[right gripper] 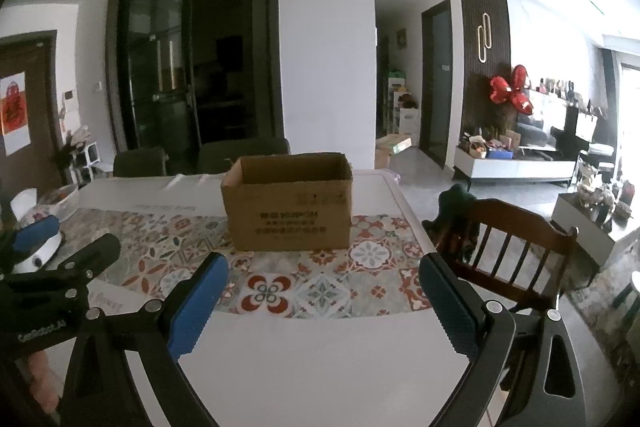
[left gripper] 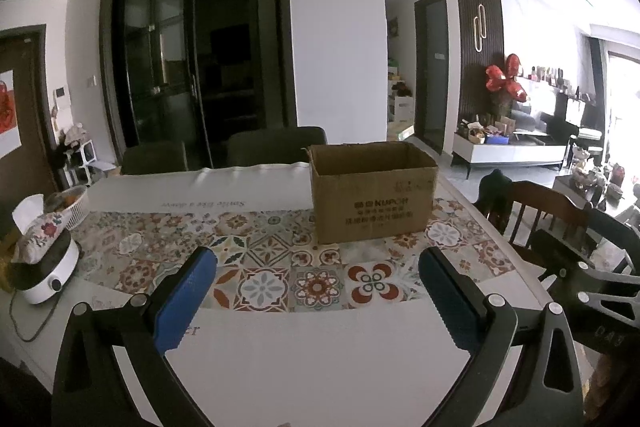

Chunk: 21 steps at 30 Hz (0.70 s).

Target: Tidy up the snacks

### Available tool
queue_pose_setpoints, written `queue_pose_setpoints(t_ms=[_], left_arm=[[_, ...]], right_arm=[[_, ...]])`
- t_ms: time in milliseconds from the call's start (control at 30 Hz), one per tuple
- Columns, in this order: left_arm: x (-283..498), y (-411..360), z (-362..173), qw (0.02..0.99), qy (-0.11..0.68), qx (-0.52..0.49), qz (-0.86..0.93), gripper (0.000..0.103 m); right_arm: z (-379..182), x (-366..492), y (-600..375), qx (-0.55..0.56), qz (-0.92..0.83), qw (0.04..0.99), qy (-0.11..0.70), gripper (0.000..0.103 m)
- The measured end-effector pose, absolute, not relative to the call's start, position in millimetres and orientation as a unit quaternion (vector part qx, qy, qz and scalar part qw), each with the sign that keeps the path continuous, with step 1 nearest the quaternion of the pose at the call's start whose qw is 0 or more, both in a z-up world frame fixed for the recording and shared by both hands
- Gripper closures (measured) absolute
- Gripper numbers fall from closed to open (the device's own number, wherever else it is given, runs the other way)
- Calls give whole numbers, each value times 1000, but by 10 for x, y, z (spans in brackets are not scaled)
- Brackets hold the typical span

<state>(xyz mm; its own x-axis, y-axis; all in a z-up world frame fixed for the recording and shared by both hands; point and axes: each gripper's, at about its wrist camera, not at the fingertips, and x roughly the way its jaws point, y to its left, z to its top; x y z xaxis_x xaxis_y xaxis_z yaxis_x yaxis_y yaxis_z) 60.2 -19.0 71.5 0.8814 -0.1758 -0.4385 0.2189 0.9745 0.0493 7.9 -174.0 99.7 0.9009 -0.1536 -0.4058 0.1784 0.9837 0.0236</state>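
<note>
snacks are not visible in either view, though some may lie inside the cardboard box (left gripper: 372,191), open-topped on the counter (left gripper: 304,355). left hand-held gripper (left gripper: 318,303) and right hand-held gripper (right gripper: 324,307) gape wide and empty; each should locate a snack before closing.

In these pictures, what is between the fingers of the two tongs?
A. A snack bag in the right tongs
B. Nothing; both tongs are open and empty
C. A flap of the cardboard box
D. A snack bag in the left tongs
B: the left tongs and the right tongs both stand wide open with only the patterned table showing between their blue pads, and the cardboard box stands apart, further back.
</note>
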Motion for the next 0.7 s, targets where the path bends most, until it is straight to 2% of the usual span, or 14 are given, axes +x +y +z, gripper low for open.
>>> queue_pose_setpoints(t_ms=[700], left_arm=[[374,-181,757,971,204,64,-107,0]], right_arm=[[943,-153,-1677,19,-79,976,204,6]])
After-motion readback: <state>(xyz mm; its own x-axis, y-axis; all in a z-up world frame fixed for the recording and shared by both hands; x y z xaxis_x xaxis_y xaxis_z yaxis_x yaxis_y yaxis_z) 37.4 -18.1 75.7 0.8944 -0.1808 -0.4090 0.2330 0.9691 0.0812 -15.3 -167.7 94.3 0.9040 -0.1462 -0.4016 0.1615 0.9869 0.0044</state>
